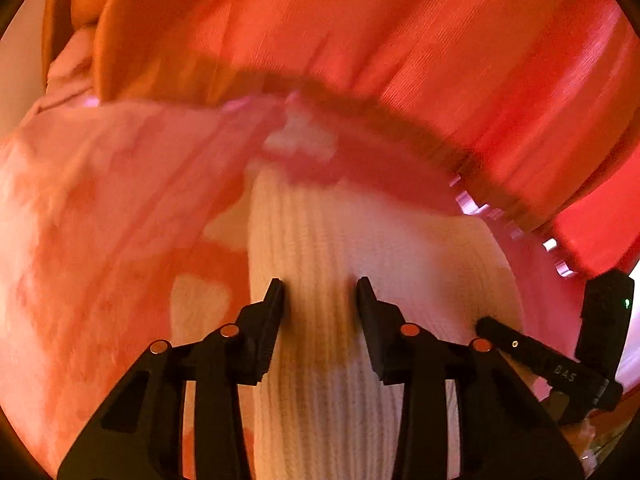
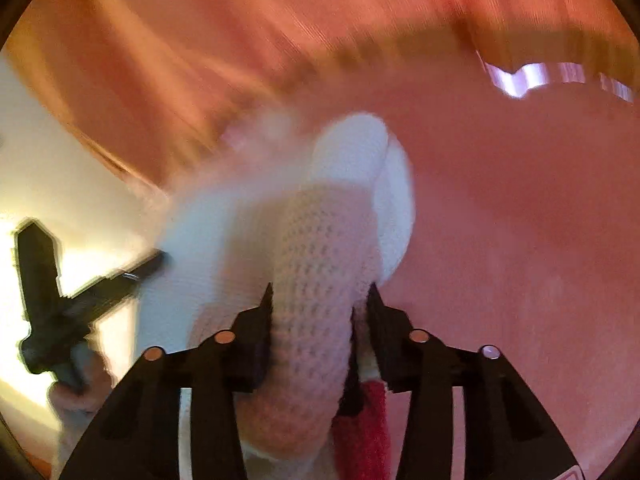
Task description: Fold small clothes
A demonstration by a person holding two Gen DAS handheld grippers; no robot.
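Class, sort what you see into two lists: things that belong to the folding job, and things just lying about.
In the job:
white knitted sock, gripped at both ends
left gripper
right gripper

Lying about:
pink patterned cloth
orange-red striped fabric

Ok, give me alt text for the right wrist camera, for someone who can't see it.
The right gripper pinches a white knitted sock between its two black fingers, the sock stretching away from the lens. Blurred pink and orange fabric fills the background. The left gripper shows at the left edge, motion-blurred.
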